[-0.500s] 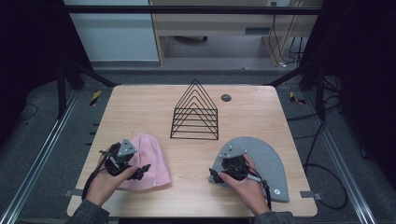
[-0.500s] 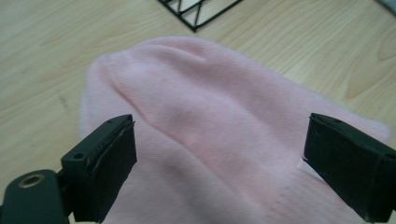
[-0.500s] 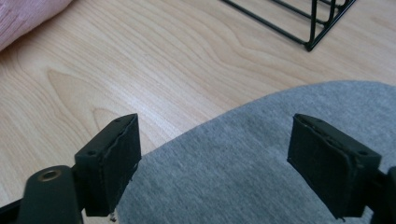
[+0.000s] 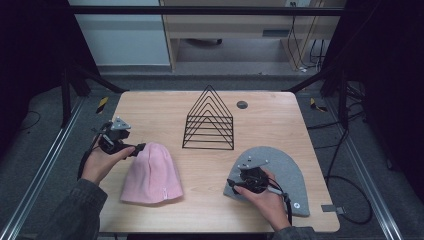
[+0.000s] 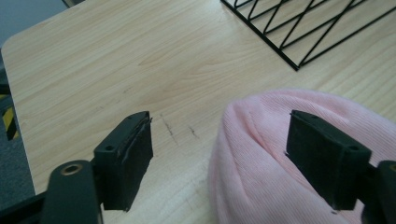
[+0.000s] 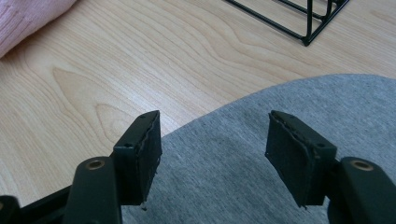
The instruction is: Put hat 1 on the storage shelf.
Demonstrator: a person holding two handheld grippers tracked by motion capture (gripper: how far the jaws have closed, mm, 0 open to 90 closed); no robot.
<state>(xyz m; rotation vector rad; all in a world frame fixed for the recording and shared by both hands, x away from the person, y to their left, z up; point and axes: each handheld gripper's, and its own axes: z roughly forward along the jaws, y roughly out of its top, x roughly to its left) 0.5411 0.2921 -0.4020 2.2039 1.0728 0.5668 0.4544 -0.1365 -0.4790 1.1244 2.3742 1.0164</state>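
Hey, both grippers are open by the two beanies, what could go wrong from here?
The left gripper straddles only the crown edge of the pink beanie, so a pinch there may slip. The right gripper hovers over the flat grey beanie; its fingers may scrape the table.

Desk (image 4: 150, 107): my light wood top with rounded corners, one small dark round grommet (image 4: 242, 104) near the far edge.
Floor (image 4: 45, 117): dark grey around me, metal rails (image 4: 40, 170) running along both sides.
Far wall: a pale panel (image 4: 120, 35) on the left, a wooden shelf unit (image 4: 225, 30) beside it.
Cables (image 4: 300, 35): hanging at the far right.
Light: dim at the edges, brighter over my desk.
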